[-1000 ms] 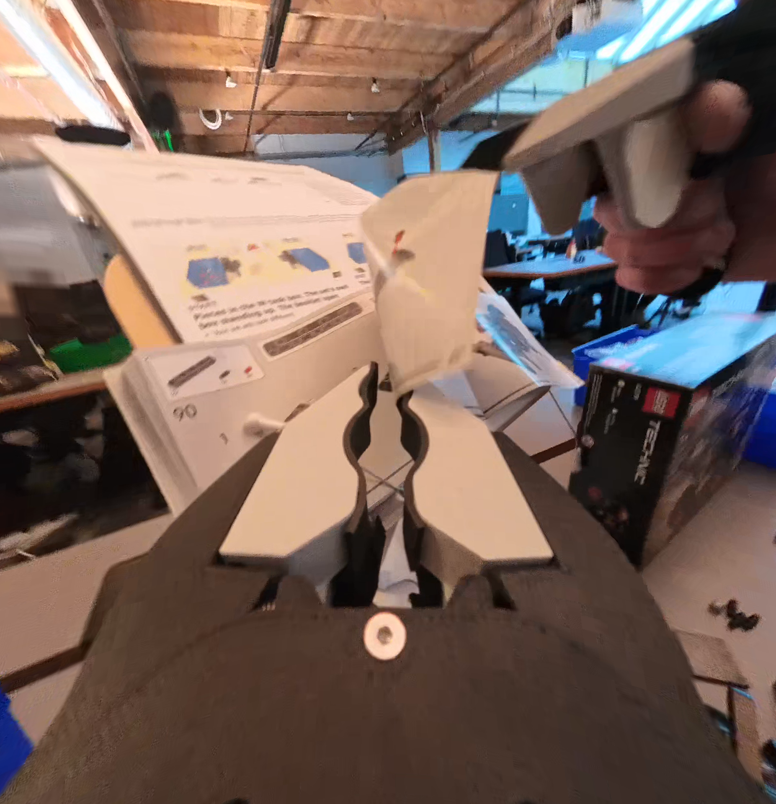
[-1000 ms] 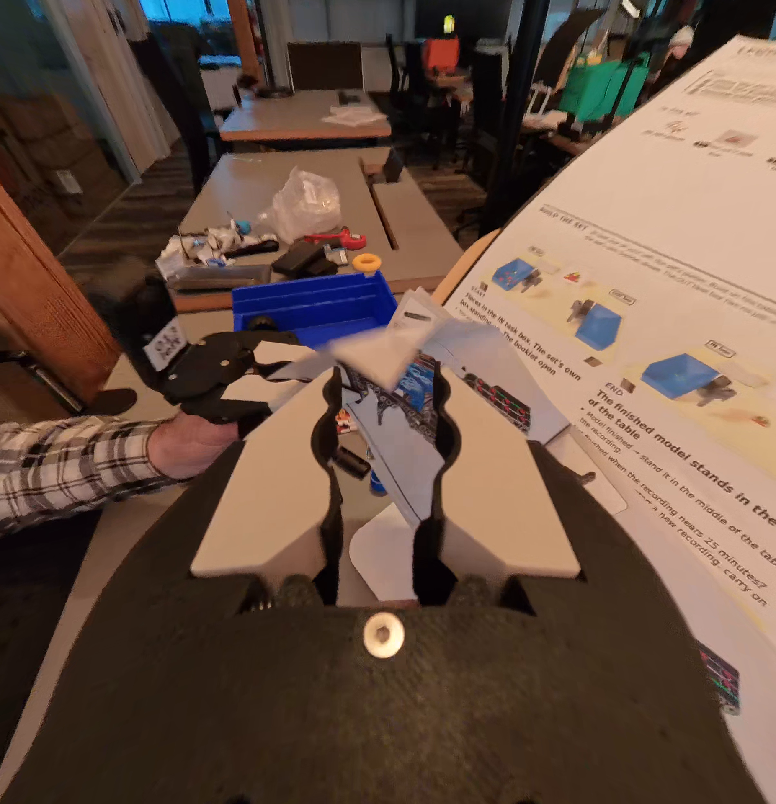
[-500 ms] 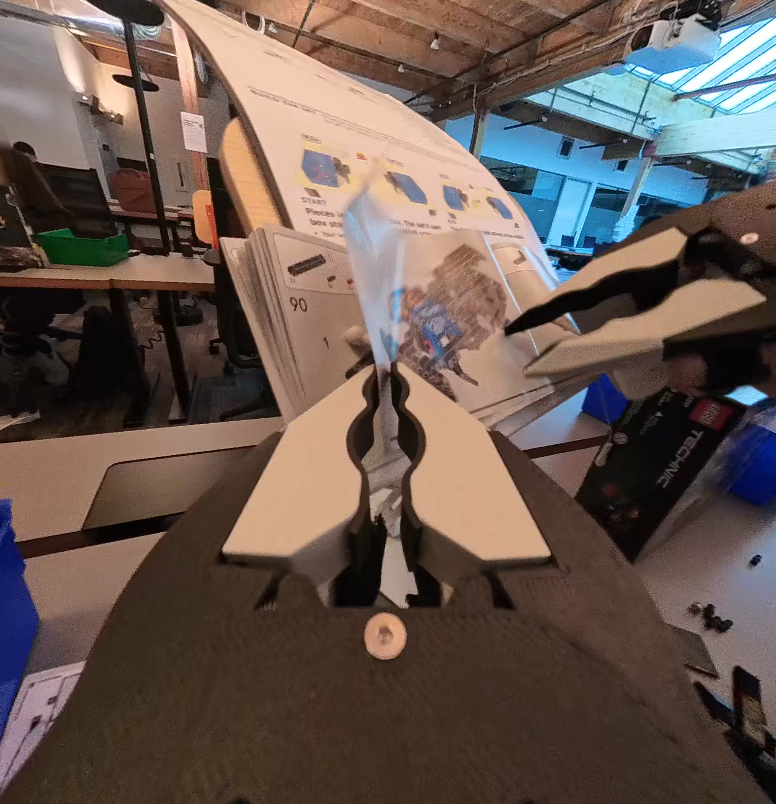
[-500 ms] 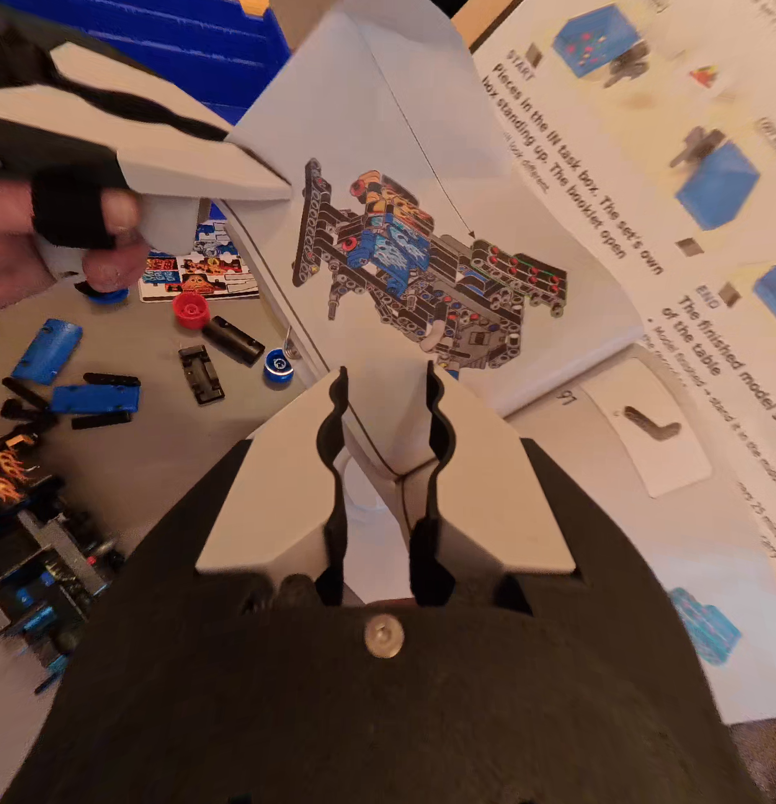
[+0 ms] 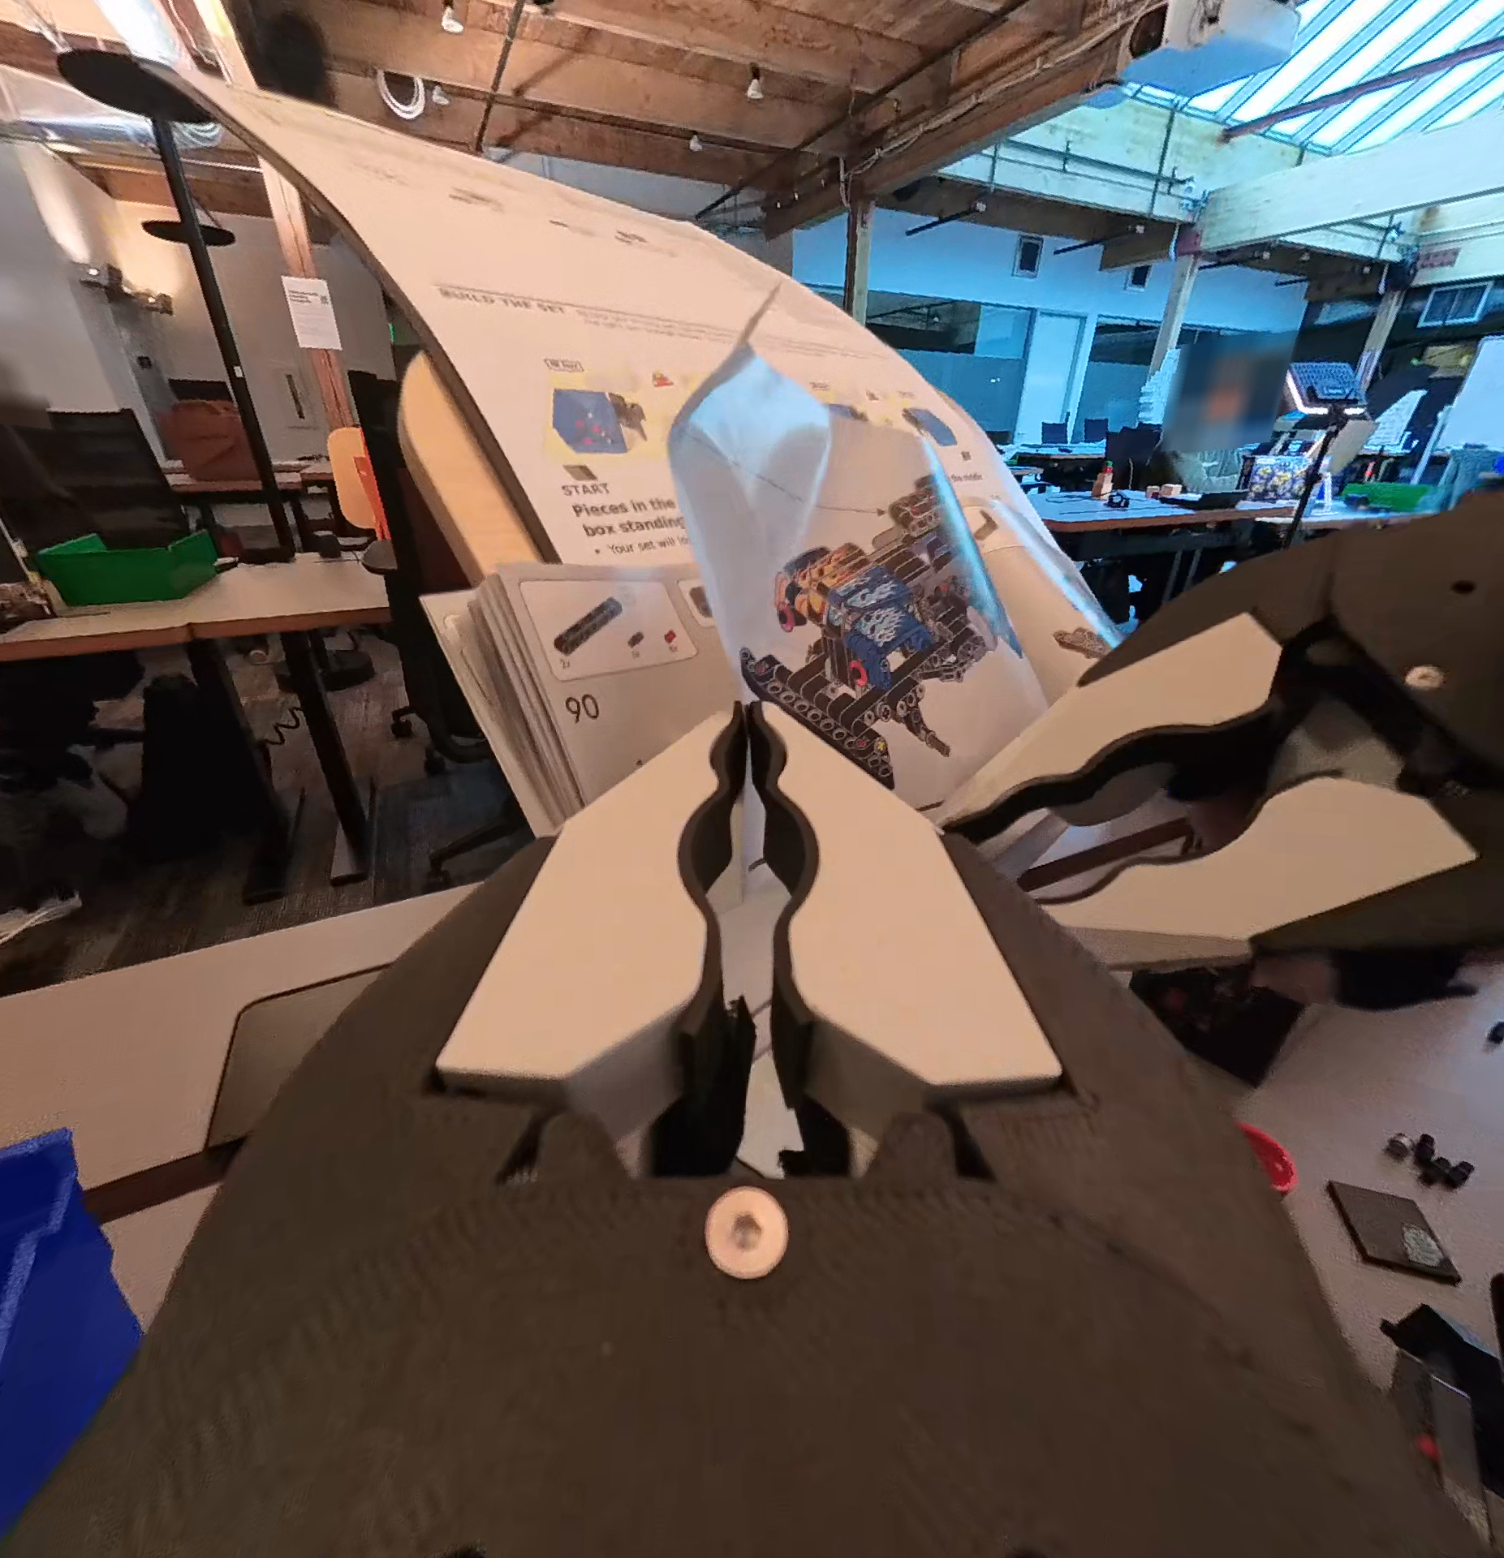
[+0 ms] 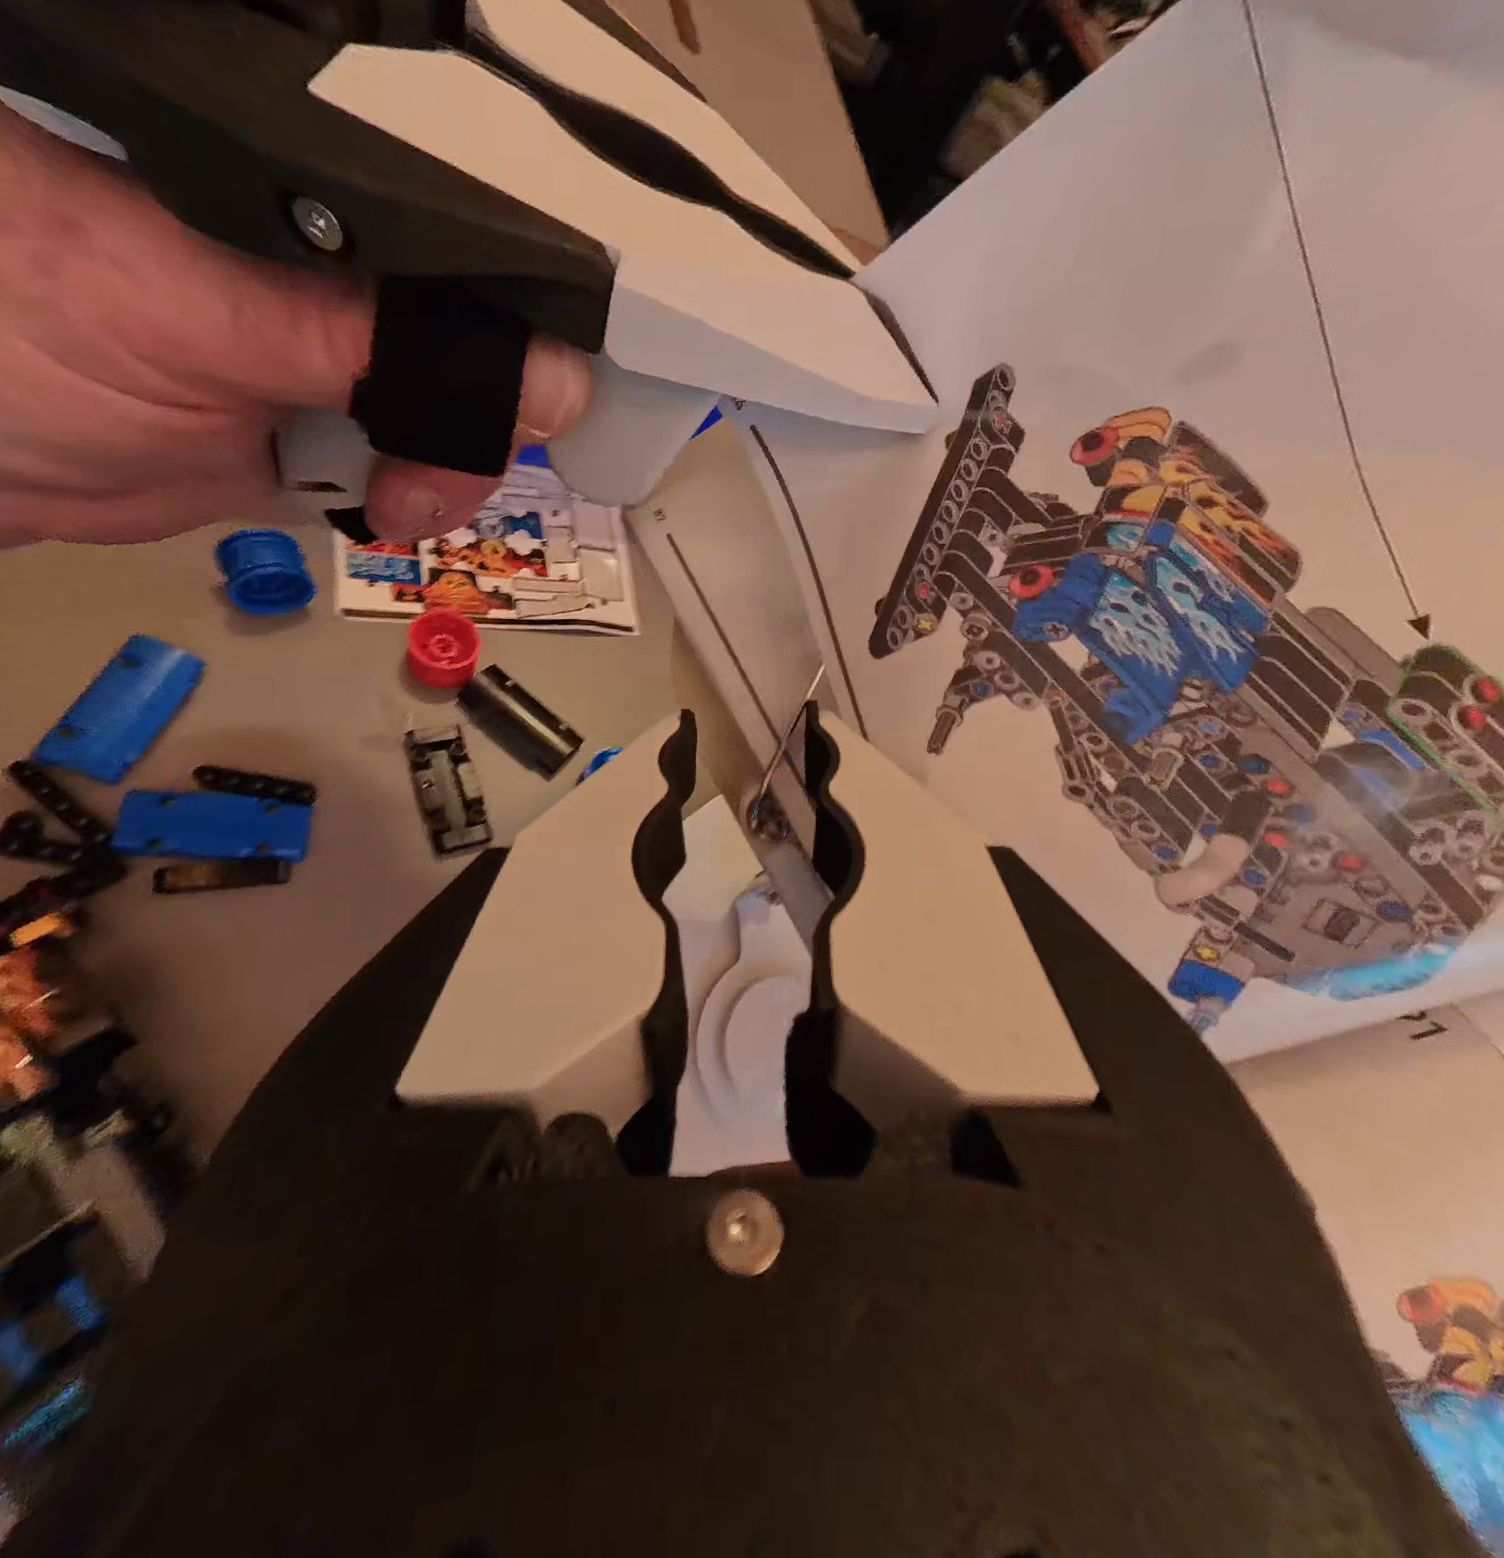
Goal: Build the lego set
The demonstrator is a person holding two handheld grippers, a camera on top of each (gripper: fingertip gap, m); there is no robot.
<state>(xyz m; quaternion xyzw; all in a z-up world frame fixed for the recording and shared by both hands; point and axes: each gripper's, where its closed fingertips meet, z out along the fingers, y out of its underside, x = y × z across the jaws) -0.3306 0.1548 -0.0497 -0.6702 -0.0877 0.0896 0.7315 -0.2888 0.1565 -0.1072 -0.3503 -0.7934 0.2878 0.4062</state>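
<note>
A grey tabletop (image 6: pixel 310 700) in an open workshop is strewn with loose Lego pieces (image 6: pixel 213 822), lower left of the right wrist view. The left tongs (image 5: pixel 748 717), at centre frame, are pinched closed on an instruction booklet page (image 5: pixel 816 539), lifting it, probably to turn it. The right tongs (image 6: pixel 748 725) stand narrowly parted around the page's lower fold, apparently steadying it; the booklet (image 5: pixel 596 674) stands behind.
</note>
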